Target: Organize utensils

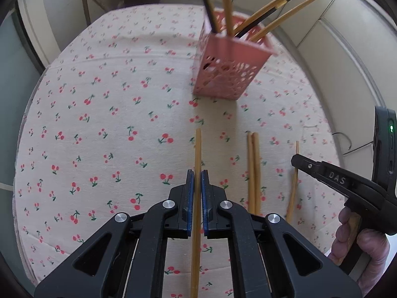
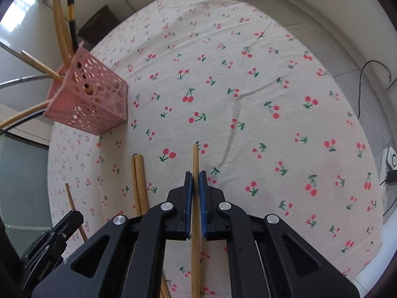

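Both grippers are clamping a wooden chopstick each. Left gripper [image 1: 197, 173] is holding its blue pads [image 1: 190, 193] pressed against a chopstick [image 1: 197, 154] whose long axis is running along the 12-to-6 o'clock line of the left wrist view, one end pointing toward 12 o'clock beyond the fingertips, the other leaving the picture at 6 o'clock. Right gripper [image 2: 196, 173] is gripping a second chopstick [image 2: 195, 159] in the same way, its long axis also lying 12 to 6 o'clock in the right wrist view, with the far end pointing to 12 o'clock. Both are working over a cherry-print tablecloth [image 1: 111, 114]. A pair of chopsticks [image 1: 254, 171] is lying side by side on the cloth at 3 o'clock of the left gripper, pointing roughly toward 12 o'clock. A single chopstick [image 1: 294, 181] is lying farther toward 3 o'clock, tilted slightly, beside the right gripper's dark finger. A pink perforated holder [image 1: 228, 67] is standing at 1 o'clock in the left view and at 10 o'clock in the right view [image 2: 89, 96], carrying several wooden and black chopsticks [image 1: 280, 7] that are fanning outward from its open top. A gloved hand [image 1: 357, 243] is grasping the right gripper's handle.
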`<state>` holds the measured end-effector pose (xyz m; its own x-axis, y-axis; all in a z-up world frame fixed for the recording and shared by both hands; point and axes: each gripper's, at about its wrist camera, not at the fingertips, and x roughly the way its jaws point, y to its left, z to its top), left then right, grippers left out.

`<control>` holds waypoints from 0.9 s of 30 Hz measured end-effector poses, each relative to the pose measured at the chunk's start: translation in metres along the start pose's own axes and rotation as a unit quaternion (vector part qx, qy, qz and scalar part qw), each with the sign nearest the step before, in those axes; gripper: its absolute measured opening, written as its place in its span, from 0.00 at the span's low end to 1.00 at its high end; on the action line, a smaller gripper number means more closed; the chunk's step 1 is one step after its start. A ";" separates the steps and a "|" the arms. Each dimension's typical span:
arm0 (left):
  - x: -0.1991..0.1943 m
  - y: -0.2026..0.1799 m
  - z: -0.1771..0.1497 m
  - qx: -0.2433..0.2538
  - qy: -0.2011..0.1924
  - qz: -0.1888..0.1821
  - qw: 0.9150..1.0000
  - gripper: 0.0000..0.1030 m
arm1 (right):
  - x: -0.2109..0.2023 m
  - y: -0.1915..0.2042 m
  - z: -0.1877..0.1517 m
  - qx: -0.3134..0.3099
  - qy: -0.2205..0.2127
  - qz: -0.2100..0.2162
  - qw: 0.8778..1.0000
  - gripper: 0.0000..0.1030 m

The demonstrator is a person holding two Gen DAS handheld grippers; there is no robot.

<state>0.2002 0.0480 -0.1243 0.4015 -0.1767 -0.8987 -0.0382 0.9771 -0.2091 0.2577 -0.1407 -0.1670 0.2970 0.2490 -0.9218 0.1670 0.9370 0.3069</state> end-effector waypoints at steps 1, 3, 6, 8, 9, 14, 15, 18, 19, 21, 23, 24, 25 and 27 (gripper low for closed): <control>-0.004 -0.001 -0.001 0.003 -0.010 -0.006 1.000 0.05 | -0.009 -0.002 -0.002 -0.003 -0.012 0.008 1.000 0.06; -0.019 -0.003 -0.003 0.011 -0.039 -0.018 0.999 0.05 | -0.027 -0.003 -0.007 -0.011 -0.037 0.017 0.999 0.06; -0.039 -0.004 -0.006 0.014 -0.074 -0.033 0.997 0.05 | -0.063 -0.005 -0.012 -0.025 -0.080 0.036 0.996 0.06; -0.058 -0.005 -0.009 0.011 -0.104 -0.047 0.993 0.05 | -0.085 -0.006 -0.017 -0.030 -0.102 0.051 0.993 0.06; -0.067 -0.006 -0.011 0.009 -0.118 -0.051 0.992 0.05 | -0.097 -0.008 -0.021 -0.033 -0.114 0.061 0.991 0.06; -0.101 -0.013 -0.026 0.010 -0.166 -0.061 0.984 0.05 | -0.144 -0.008 -0.034 -0.041 -0.156 0.106 0.981 0.06; -0.108 -0.014 -0.031 0.011 -0.176 -0.063 0.982 0.05 | -0.153 -0.008 -0.036 -0.043 -0.165 0.111 0.979 0.06; -0.126 -0.017 -0.038 0.013 -0.198 -0.064 0.978 0.05 | -0.176 -0.007 -0.037 -0.045 -0.192 0.130 0.972 0.06; -0.136 -0.017 -0.039 0.012 -0.211 -0.062 0.976 0.05 | -0.182 -0.007 -0.037 -0.044 -0.199 0.136 0.969 0.06; -0.152 -0.015 -0.037 0.006 -0.230 -0.064 0.971 0.05 | -0.193 -0.008 -0.034 -0.042 -0.212 0.142 0.966 0.06; -0.165 -0.013 -0.029 -0.003 -0.246 -0.068 0.967 0.05 | -0.202 -0.009 -0.029 -0.034 -0.223 0.148 0.963 0.06; -0.171 -0.013 -0.025 -0.007 -0.255 -0.070 0.964 0.05 | -0.205 -0.011 -0.024 -0.025 -0.227 0.154 0.961 0.06; -0.179 -0.013 -0.017 -0.013 -0.267 -0.073 0.961 0.05 | -0.208 -0.014 -0.018 -0.015 -0.229 0.159 0.960 0.06; -0.193 -0.014 0.002 -0.023 -0.286 -0.074 0.955 0.05 | -0.213 -0.019 -0.009 0.002 -0.234 0.167 0.958 0.06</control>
<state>0.1255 0.0689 0.0524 0.8398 -0.2052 -0.5026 0.0224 0.9381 -0.3456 0.1824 -0.2090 0.0217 0.7229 0.3970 -0.5655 -0.0071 0.8227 0.5684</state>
